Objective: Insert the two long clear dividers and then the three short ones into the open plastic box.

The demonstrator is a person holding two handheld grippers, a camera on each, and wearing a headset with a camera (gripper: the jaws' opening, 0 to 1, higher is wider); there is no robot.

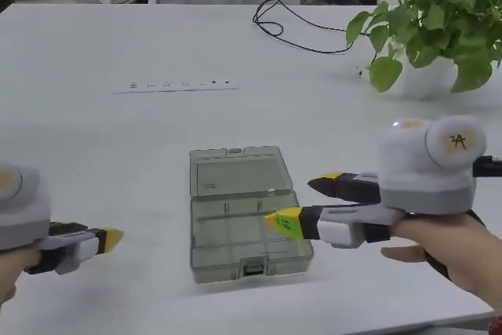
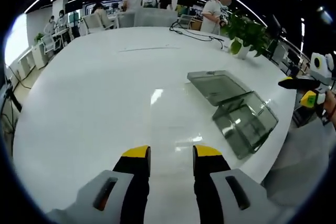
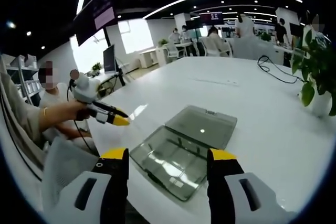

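Box (image 1: 243, 217) lying open on table (image 1: 118, 139), lid folded back for loading; dividers not discernible. Right gripper (image 1: 296, 202) hovering at box edge, jaws spread, empty. Left gripper (image 2: 171, 153) idling well apart, jaws parted, empty.

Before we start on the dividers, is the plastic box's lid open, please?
Open: the lid lies folded back flat behind the base.

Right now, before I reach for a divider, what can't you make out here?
Head view: whether dividers already sit in the plastic box; its smoky walls and glare blur the faint lines inside.
Head view: the flat strip far up the table is too small to identify.
Head view: the left gripper is blurred and cut by the frame edge; its own view shows the jaws apart.
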